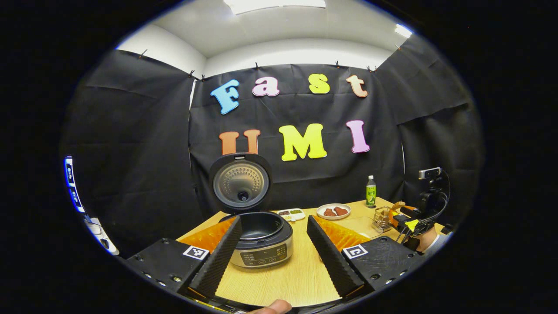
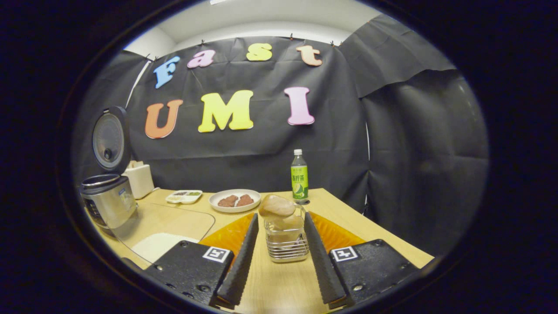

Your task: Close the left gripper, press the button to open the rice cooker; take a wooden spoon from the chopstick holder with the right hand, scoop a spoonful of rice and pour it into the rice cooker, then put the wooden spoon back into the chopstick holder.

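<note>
The rice cooker stands open on the wooden table, its lid upright behind the dark inner pot. My left gripper is open, a finger on each side of the cooker's front, apart from it. In the right gripper view the wire chopstick holder stands just ahead, with the wooden spoon in it, bowl end up. My right gripper is open, its fingers flanking the holder. A clear container with white rice lies left of it. The cooker stands at the far left.
At the back of the table are a white plate with brown food, a small divided dish, a green-labelled bottle and a white box. The table's right edge runs close by. A thumb shows at the bottom of the left gripper view.
</note>
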Motion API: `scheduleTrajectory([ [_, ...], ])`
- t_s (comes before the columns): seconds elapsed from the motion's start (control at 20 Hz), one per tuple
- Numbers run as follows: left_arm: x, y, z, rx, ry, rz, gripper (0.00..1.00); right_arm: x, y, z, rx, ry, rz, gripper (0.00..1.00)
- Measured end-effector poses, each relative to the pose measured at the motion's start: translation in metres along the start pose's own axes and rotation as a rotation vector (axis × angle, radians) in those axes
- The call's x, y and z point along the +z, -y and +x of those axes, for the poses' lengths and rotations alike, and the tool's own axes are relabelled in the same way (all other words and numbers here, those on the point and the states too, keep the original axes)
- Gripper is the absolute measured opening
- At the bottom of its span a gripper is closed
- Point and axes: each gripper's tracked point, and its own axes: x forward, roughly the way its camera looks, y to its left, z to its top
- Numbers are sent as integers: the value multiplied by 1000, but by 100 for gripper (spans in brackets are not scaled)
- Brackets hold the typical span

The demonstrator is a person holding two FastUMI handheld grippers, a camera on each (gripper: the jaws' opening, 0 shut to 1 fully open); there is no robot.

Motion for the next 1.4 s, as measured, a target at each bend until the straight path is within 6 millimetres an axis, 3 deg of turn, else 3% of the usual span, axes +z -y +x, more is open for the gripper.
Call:
scheduleTrajectory([
  [0.1, -1, 14, 1, -40, 9, -22, 96, 0, 1, 10, -19, 11, -23, 56],
  [0.15, -3, 20, 3, -57, 6, -28, 96, 1, 0, 14, -8, 16, -22, 42],
  [0.2, -6, 22, 4, -64, -2, -31, 96, 1, -1, 18, -6, 10, -22, 40],
  [0.25, -9, 23, 6, -65, -8, -28, 96, 3, 1, 21, -1, 10, -12, 30],
  [0.35, -15, 20, 8, -59, -21, -16, 96, 10, 11, 28, -27, 0, 33, 26],
  [0.6, -28, 15, 13, -53, -44, -8, 96, 30, 14, 43, -33, -27, 102, 18],
  [0.9, -30, 0, 9, -37, -53, -32, 96, 81, 6, 46, 13, 38, 45, 17],
  [1.15, -30, -10, -1, -29, -50, -31, 96, 115, -8, 25, 30, 65, 6, 16],
  [1.25, -31, -11, -5, -37, -50, -38, 96, 133, -20, 12, 56, 93, 1, 16],
  [1.4, -35, -17, -13, -35, -58, -49, 96, 142, -49, -4, 111, 81, -4, 16],
])
